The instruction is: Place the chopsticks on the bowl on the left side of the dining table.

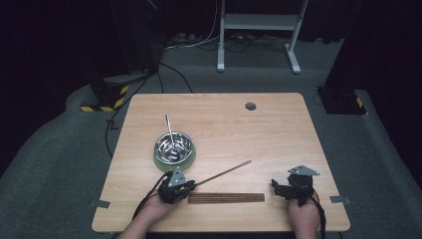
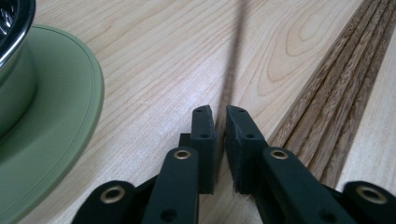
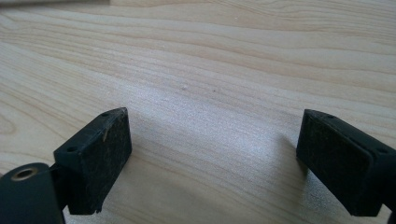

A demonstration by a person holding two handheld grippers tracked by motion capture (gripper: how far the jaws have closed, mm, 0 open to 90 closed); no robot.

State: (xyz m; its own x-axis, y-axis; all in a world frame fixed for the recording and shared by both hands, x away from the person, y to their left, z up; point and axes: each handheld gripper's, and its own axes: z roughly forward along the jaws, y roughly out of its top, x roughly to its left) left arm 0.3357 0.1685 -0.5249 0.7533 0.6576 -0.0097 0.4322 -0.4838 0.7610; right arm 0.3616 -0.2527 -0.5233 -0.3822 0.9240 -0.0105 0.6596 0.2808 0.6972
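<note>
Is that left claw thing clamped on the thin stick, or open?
Shut on it: the left gripper has its jaws pressed around the thin stick, leaving a sliver-wide gap.

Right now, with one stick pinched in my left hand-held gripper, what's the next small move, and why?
Probably swing the stick left toward the metal bowl: the left hand-held gripper is shut on it, and the bowl already holds one. The right hand-held gripper is open over bare table.
</note>
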